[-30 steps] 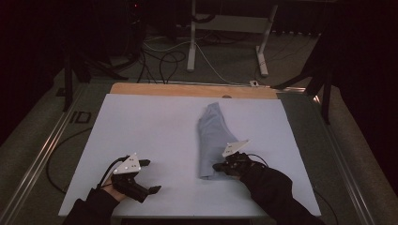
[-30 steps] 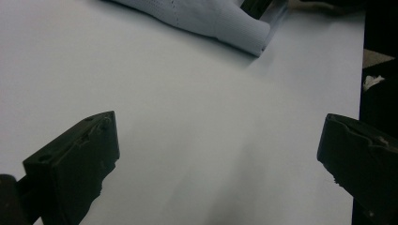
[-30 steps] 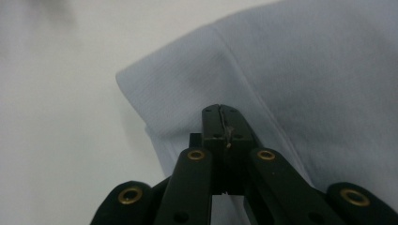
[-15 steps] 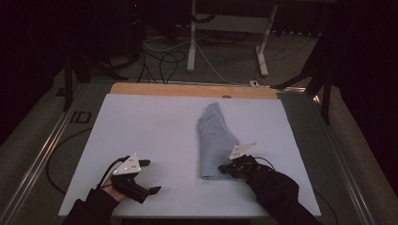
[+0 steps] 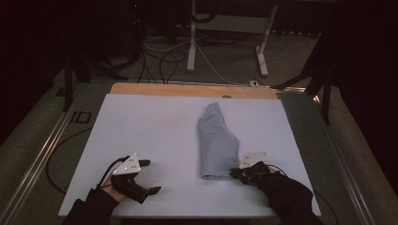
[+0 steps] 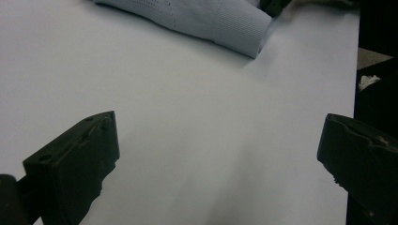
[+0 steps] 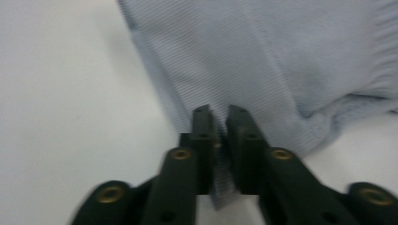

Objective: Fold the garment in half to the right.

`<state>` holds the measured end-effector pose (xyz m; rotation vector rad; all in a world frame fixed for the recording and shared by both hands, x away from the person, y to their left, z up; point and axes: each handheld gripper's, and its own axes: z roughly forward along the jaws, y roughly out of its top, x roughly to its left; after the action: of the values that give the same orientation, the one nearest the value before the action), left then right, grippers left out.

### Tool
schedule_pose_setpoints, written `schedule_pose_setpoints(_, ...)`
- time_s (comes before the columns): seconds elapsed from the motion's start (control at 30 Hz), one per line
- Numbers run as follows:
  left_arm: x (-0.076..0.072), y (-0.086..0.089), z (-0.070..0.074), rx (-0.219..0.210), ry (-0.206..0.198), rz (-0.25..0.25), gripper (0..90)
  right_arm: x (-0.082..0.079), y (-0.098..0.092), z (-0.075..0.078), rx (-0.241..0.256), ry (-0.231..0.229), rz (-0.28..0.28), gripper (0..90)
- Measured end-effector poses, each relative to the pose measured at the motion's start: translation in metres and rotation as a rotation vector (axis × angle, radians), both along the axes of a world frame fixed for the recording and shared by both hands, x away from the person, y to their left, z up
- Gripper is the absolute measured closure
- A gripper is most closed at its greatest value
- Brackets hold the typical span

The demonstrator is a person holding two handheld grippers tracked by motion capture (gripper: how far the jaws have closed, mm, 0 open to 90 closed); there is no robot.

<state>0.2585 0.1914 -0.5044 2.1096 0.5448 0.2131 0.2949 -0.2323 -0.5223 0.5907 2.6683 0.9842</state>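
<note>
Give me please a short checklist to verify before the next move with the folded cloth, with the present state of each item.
1. Right gripper shut on the pale blue ribbed folded cloth: ok, a strip of cloth edge sits between its fingers.
2. Grip is deep enough: cannot tell, it seems to be a thin edge only.
3. Left gripper free: ok, open over the bare white table sheet, apart from the cloth.
4. Cloth lies fully on the sheet: ok, no part hangs over an edge.
5. Nothing else on the sheet near the cloth: ok.
6. All folded layers held together: cannot tell.
</note>
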Motion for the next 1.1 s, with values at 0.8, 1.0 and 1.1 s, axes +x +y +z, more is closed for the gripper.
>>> schedule_pose_setpoints(0.8, 0.000, 0.003, 0.001, -0.008, -0.001, -0.002, 0.4, -0.007, -0.030, 0.001, 0.052, 0.053, 0.004, 88.1)
schedule_pose_setpoints(1.0, 0.000, 0.003, 0.001, -0.009, -0.002, -0.004, 0.4, -0.005, -0.033, -0.004, 0.076, 0.081, 0.016, 86.7)
schedule_pose_setpoints(1.1, 0.000, 0.003, 0.001, -0.007, -0.002, -0.004, 0.4, -0.004, -0.033, -0.004, 0.081, 0.086, 0.020, 86.1)
